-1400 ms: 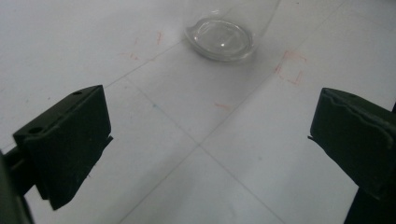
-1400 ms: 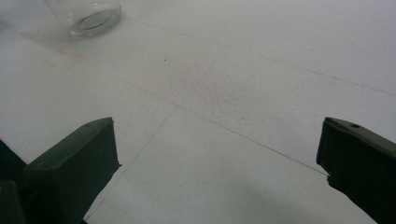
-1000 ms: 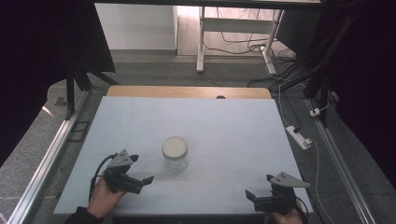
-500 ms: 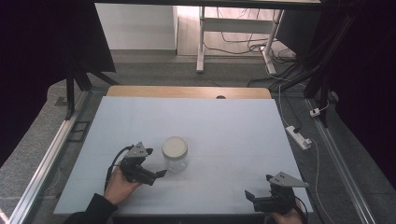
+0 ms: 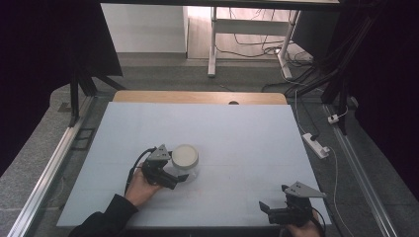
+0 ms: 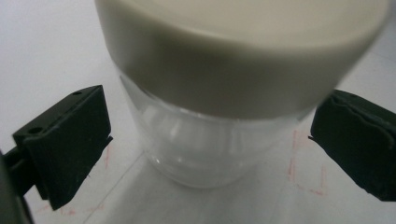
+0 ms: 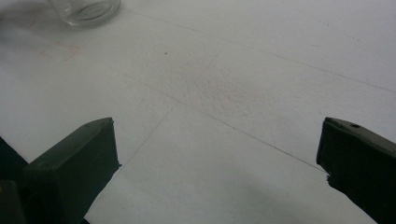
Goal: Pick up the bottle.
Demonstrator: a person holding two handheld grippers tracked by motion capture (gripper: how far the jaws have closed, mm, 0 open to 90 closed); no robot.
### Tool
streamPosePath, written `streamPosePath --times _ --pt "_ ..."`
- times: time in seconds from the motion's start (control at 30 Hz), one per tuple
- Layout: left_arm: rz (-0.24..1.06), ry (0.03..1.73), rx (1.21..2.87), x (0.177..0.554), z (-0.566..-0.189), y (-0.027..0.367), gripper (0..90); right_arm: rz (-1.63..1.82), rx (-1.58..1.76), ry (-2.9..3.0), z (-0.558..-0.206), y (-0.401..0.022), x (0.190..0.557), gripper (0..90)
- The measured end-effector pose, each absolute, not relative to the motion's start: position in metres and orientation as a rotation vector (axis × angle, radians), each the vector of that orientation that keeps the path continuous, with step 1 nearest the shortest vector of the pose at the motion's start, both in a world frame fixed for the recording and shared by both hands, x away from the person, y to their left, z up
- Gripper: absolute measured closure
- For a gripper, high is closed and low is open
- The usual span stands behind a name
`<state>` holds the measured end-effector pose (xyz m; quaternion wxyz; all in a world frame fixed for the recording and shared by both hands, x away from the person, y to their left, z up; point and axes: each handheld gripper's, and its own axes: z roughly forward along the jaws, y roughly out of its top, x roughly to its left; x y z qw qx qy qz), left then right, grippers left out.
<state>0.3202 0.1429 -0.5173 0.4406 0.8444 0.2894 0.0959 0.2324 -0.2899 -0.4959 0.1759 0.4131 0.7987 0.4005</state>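
Shown, a grasp at its approach stage; the left gripper (image 5: 179, 178) has its jaws spread wide to either side of the glass jar (image 5: 185, 163), which stands upright on the white table (image 5: 237, 133) between them; in the left gripper view the jar (image 6: 210, 135) sits squarely ahead of the claw, a strip of table visible between the glass and each jaw, so no contact is made. The cream lid (image 6: 243, 51) is on the jar and looms above jaw level, so any closing would meet the clear wall below it. Done, by the look of it: reach and alignment; left: closing, and whatever handling follows. The right gripper (image 5: 272, 210) rests at the near table edge, jaws likewise parted and holding nothing; from its camera the jar base (image 7: 86, 9) lies well ahead and to the left.
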Motion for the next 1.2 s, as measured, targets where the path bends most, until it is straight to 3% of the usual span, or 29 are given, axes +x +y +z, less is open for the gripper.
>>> streamPosePath --times 1.2 --pt "0.269 0.667 2.138 0.332 -0.521 0.124 7.4 1.125 1.156 2.275 -0.496 -0.288 0.232 0.0"
